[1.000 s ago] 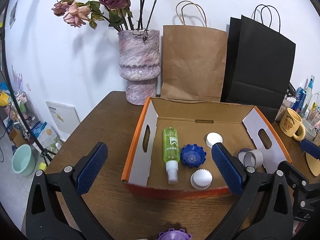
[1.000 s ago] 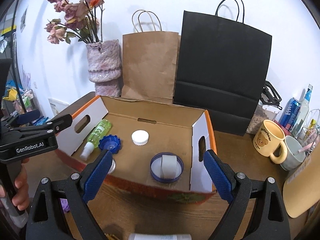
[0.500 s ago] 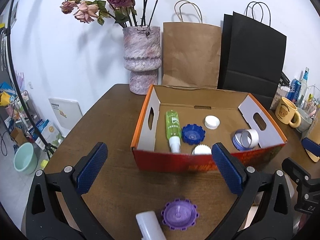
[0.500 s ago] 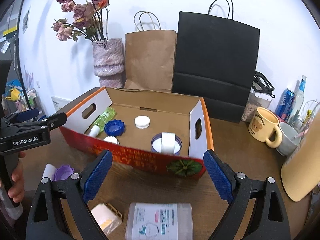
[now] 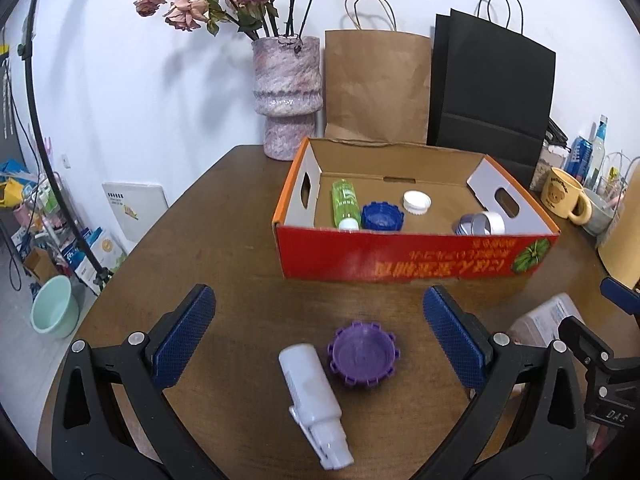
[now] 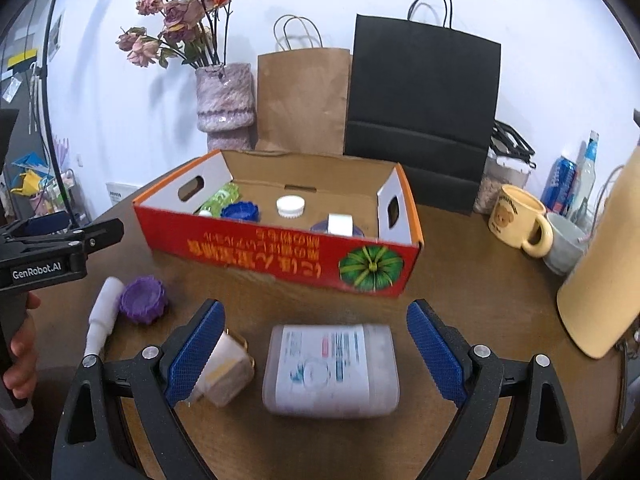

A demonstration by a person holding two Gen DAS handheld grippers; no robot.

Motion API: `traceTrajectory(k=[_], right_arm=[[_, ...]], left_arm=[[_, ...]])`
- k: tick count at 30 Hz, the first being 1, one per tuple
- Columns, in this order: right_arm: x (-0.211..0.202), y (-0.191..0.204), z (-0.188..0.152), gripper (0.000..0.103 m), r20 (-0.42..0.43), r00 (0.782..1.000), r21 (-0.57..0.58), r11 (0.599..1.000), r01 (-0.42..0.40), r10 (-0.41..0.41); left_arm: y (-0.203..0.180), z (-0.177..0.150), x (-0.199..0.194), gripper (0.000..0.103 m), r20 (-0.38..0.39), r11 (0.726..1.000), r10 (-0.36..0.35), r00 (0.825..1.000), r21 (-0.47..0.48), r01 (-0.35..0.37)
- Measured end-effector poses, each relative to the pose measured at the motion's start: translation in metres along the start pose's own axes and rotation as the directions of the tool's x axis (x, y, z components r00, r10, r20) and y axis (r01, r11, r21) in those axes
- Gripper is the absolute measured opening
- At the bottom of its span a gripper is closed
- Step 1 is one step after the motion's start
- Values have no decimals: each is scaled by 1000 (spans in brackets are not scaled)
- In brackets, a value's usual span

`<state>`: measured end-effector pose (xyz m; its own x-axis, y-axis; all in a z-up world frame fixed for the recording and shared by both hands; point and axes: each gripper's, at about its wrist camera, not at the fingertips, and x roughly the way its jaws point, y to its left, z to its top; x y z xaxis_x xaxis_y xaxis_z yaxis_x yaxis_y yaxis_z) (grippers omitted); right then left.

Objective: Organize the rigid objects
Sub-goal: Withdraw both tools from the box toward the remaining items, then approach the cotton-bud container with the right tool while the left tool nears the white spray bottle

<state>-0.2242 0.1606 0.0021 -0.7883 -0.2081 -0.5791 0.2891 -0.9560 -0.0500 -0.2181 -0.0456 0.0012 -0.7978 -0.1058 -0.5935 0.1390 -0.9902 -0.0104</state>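
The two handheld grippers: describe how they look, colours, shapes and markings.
The left gripper and the right gripper are alike: black plastic frames with triangular cut-outs and silver screws, and jaws faced with blue, cross-hatched pads. Seen from the right wrist, the left gripper's black body bears white lettering "GenRobot.AI".

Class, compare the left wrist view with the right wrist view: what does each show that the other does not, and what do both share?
Only the left wrist view shows the mint-green basin on the floor.

Only the right wrist view shows the small translucent container beside the right gripper and a hand holding the other tool.

Both share the red cardboard box, the purple cap, the white spray bottle and the yellow bear mug.
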Motion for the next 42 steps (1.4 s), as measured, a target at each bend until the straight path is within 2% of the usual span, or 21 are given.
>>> traceTrajectory(k=[18, 34, 42], right_arm=[[-11, -10, -34, 96, -63, 998, 34, 999, 25, -23], [27, -5, -34, 96, -167, 984, 8, 998, 54, -52], [52, -7, -27, 96, -230, 973, 25, 999, 43, -36]], left_arm=[[5, -42, -14, 103, -81, 1000, 7, 997, 2, -7], [10, -48, 2, 103, -157, 1000, 18, 987, -3, -19], [13, -50, 10, 103, -192, 999, 38, 981, -10, -41]])
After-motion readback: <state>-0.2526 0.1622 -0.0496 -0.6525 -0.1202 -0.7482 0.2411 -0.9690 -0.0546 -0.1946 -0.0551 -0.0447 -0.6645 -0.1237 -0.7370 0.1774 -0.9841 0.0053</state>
